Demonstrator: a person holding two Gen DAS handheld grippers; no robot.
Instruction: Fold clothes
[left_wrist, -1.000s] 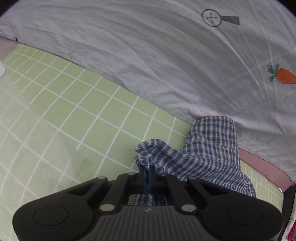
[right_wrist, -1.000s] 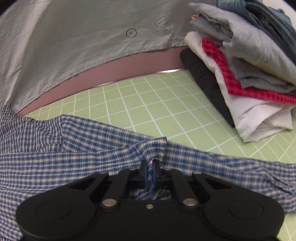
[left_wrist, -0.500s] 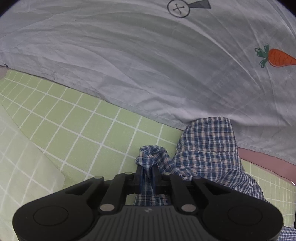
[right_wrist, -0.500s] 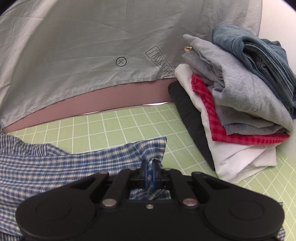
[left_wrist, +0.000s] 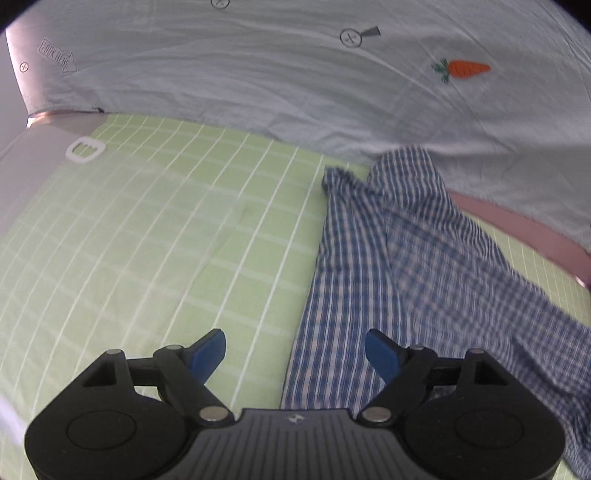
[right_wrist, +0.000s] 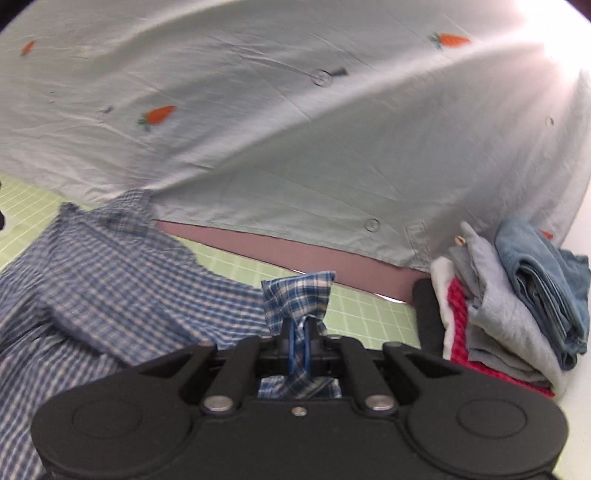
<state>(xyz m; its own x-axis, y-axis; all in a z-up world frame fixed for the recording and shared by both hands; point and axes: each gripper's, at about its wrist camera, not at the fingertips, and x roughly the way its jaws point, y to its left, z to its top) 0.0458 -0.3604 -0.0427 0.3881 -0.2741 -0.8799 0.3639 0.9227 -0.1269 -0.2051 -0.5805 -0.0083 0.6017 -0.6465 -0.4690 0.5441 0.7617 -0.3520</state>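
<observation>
On the green grid mat (left_wrist: 155, 236), the blue plaid shirt (left_wrist: 373, 280) is lying with its left edge bordering bare mat. The left gripper (left_wrist: 295, 349) is hovering with jaws spread; the right gripper (right_wrist: 298, 338) is pinching the shirt's corner, near the folded pile (right_wrist: 517, 317).

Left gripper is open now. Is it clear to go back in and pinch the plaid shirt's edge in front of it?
Probably yes. The left gripper has its jaws wide apart, and the plaid shirt lies flat on the green sheet straight ahead, its left edge running between the fingers with nothing over it.
</observation>
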